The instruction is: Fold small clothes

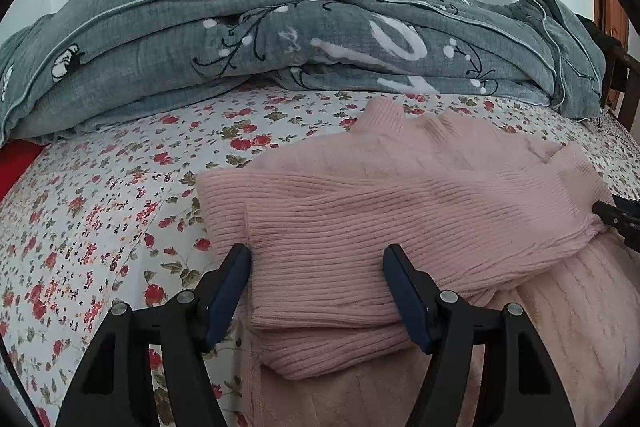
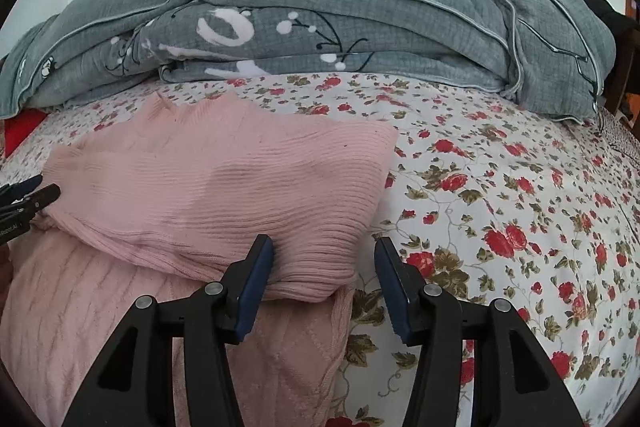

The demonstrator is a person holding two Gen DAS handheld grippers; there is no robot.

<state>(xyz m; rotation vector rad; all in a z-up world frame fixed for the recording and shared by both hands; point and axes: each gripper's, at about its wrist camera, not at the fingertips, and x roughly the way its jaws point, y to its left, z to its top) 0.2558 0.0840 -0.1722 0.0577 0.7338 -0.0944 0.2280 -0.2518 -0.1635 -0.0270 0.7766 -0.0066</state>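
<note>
On the bed's white sheet printed with red flowers lies a pale pink ribbed knit sweater, partly folded: both sleeves look laid across the chest, while the cable-knit lower body spreads flat toward the cameras. Behind it, well apart, a grey quilted blanket with white lettering is heaped along the wall.

The left gripper has its fingers spread apart, straddling the folded sleeve edge on its side of the garment and clamping nothing. The right gripper is likewise parted; its inner finger rests against the ribbed fold at the sweater's corner, the outer one over bare sheet. Each gripper's tip also shows at the edge of the other's view, beside the sweater's middle.

The step in hand appears to be taking hold for the next fold, probably bringing one end of the garment over the other. To do it well, each gripper should close on all stacked layers at its side, sleeve and body together, so the sleeves do not slide out. Both sides should rise evenly, travel level, and land with edges aligned; ribbed knit stretches readily, so pulling outward would skew the fold.
</note>
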